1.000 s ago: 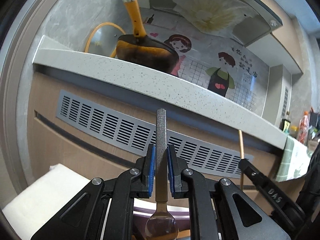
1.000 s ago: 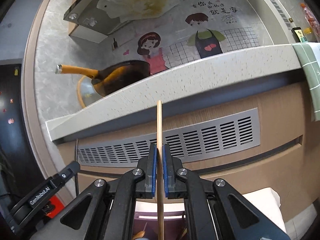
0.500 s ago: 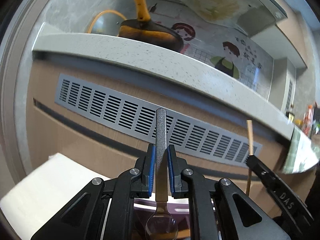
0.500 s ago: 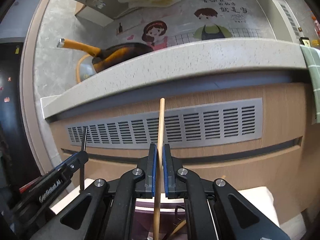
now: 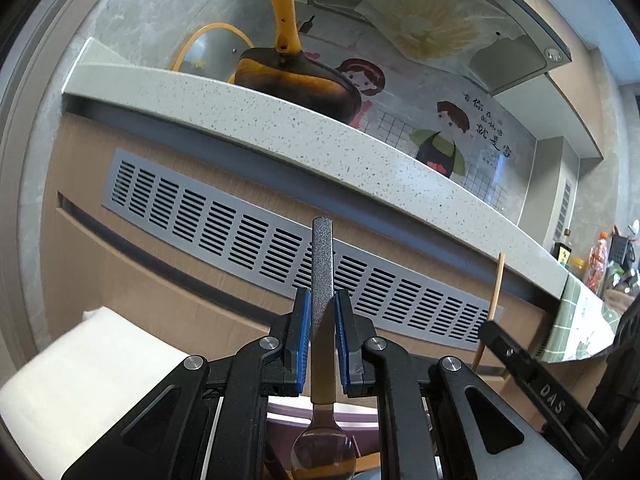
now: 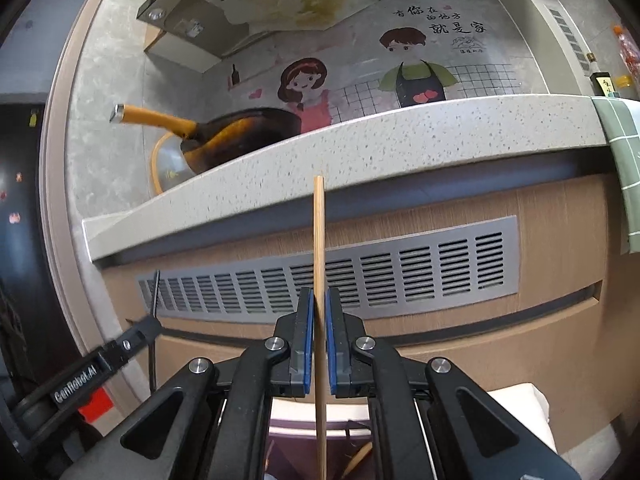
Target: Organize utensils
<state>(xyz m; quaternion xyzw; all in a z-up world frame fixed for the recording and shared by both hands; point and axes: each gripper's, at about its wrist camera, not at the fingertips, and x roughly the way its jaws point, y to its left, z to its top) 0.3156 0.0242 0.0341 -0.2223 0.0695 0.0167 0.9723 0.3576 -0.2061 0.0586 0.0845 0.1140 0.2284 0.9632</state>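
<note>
Left wrist view. The left gripper [image 5: 322, 312] has its jaws clamped narrow on a spoon [image 5: 322, 360], blue pads pressing both sides of the handle. The spoon stands upright: the handle end above the pads is grey, rough-textured, with a rounded tip; below the pads the shaft turns smooth bronze-gold and ends in a round, shiny bowl hanging low between the gripper's black arms. Beneath it lies a mauve-rimmed container [image 5: 320, 410]; its contents are too cut off to tell. Ahead is a wood-fronted cabinet with a grey slotted vent [image 5: 240, 224] under a speckled tabletop [image 5: 280, 120]. A dark pan [image 5: 296, 80] with an orange handle sits on the tabletop. At right, the right gripper [image 5: 490, 330] shows with a thin wooden stick rising from it.

Right wrist view. The right gripper [image 6: 319, 312] is closed tight on one wooden chopstick [image 6: 319, 260]. The chopstick is pale, plain, slim and straight, held upright, its top reaching the tabletop's edge in the picture and its lower end running down out of frame. The left gripper [image 6: 150, 326] shows at lower left, the spoon's dark handle sticking up from it. A green checked cloth [image 6: 624, 152] hangs over the tabletop at right. A white block [image 6: 516, 396] lies beside the mauve container.
</note>
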